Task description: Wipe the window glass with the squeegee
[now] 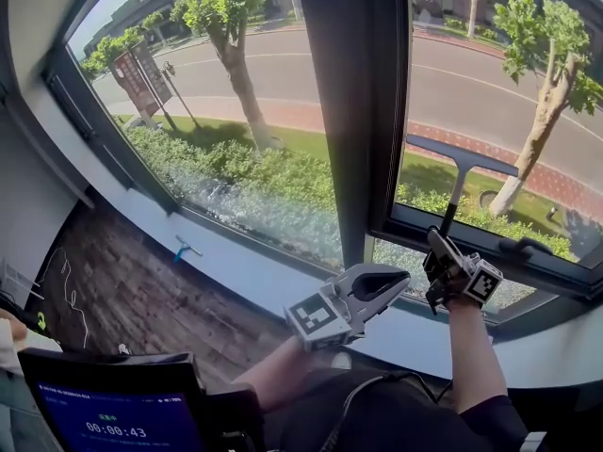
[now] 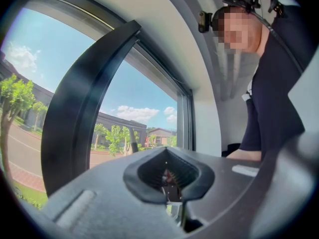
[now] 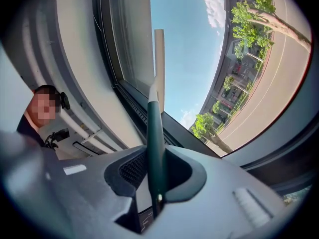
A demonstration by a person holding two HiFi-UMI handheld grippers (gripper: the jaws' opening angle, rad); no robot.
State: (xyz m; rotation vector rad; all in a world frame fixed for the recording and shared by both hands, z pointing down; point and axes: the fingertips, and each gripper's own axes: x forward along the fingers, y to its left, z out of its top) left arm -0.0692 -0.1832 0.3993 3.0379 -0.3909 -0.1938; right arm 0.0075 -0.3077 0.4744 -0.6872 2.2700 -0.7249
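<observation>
Far left, low and near: a lit screen (image 1: 113,420) showing a timer is seen, well apart from the work. A small blue item (image 1: 184,249) is left lying on the white sill (image 1: 245,273), clear of both grippers. A hazy, speckled patch is noted low on the left pane (image 1: 236,111), so that side is judged not yet wiped. The panes are split by a dark mullion (image 1: 344,111), and sideways blade travel is limited by it. The left gripper (image 1: 391,279) (image 2: 169,176) is held low in front of the sill below the mullion. Its jaws are seen pressed together with nothing between them, and it is probably parked there to stay out of the stroke. The squeegee (image 1: 456,185) (image 3: 154,133) is clamped by its dark handle end in the right gripper (image 1: 441,250) (image 3: 154,176), with the jaws closed tight around the shaft. The handle is pointed up and the blade is laid across the lower part of the window glass (image 1: 490,73) in the right pane. Contact looks likely but cannot be confirmed. The low grip is judged to give reach up the glass. A black window handle (image 1: 526,246) sits on the lower frame (image 1: 565,273), just right of the gripper, and is the main snag for a downward or rightward pull.
</observation>
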